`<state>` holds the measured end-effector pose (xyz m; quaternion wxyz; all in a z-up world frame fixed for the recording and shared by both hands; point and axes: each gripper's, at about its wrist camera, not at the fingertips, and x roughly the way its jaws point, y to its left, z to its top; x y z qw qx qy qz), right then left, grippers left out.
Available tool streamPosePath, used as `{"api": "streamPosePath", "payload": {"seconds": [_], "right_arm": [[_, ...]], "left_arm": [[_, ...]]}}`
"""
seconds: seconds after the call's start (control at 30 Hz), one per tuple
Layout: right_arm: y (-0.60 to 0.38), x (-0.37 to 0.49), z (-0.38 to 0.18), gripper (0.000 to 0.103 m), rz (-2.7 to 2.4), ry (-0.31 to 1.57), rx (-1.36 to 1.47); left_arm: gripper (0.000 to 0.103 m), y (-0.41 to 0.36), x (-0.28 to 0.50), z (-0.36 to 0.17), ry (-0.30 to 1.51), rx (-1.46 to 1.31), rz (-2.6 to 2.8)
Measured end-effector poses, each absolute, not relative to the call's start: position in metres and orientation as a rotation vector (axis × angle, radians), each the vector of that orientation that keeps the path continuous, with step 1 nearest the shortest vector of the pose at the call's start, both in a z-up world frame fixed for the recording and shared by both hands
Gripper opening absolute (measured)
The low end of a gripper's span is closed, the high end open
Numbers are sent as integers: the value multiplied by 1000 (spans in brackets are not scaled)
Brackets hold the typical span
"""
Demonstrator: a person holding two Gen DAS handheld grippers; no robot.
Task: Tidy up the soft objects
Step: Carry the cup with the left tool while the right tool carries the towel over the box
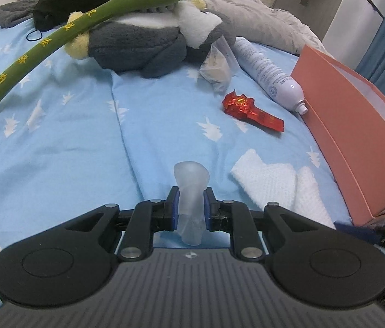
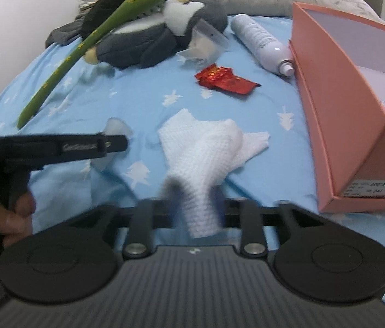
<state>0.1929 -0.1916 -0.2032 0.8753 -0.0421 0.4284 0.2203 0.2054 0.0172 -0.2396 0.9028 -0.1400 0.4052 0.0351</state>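
Bed (image 1: pixel 69 142) under light blue sheet with white tree print; everything lies on it.

Orange box (image 1: pixel 356 136) at 3 o'clock, open-topped, a blue item partly visible inside in the right wrist view.

Grey-and-white plush penguin (image 1: pixel 148 46) at 12 o'clock, long green plush stick (image 1: pixel 42 43) resting across it and running down to 9 o'clock.

White spray can (image 1: pixel 269 73) lying at 1 o'clock, nozzle just beside box wall.

White waffle cloth (image 2: pixel 200 147) crumpled at centre, near box. Near end reaching in between fingers of right gripper (image 2: pixel 195 207); fingers motion-blurred, spread partway, not clearly pressing on cloth.

Red foil wrapper (image 1: pixel 247 109) between cloth and can.

Clear plastic bag (image 1: pixel 217 65) against penguin's side.

Left gripper (image 1: pixel 189 207) nearly closed, blue pads pinching translucent soft piece (image 1: pixel 191 188), which sticks up upright past fingertips. Seen from right wrist view at 9 o'clock, held in a hand (image 2: pixel 15 216).
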Motion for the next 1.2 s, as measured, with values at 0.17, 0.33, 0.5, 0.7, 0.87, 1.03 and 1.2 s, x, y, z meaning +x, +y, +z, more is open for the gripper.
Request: {"api": "streamPosePath", "payload": {"seconds": [0.17,0.33,0.5,0.7,0.87,1.03,1.2], "right_arm": [[-192,201,-201,67,440,868,-66],[-181,213,-200,67,457,837,-83],[-170,226,-207,67,485,818,-95],[-163,243,-218,63,518,814,-68],[-162,255,-229,53,532,830,-45],[-156,259,-234,30,548,827,-62],[-152,258,-227,10,578,838,-94]], "left_arm": [[21,20,206,-244,847,-293,73],[21,21,209,-251,855,-304,74],[21,25,212,-253,853,-323,74],[21,28,214,-256,850,-340,72],[21,30,216,-257,849,-346,68],[21,30,216,-256,848,-342,66],[21,27,213,-250,837,-328,68]]}}
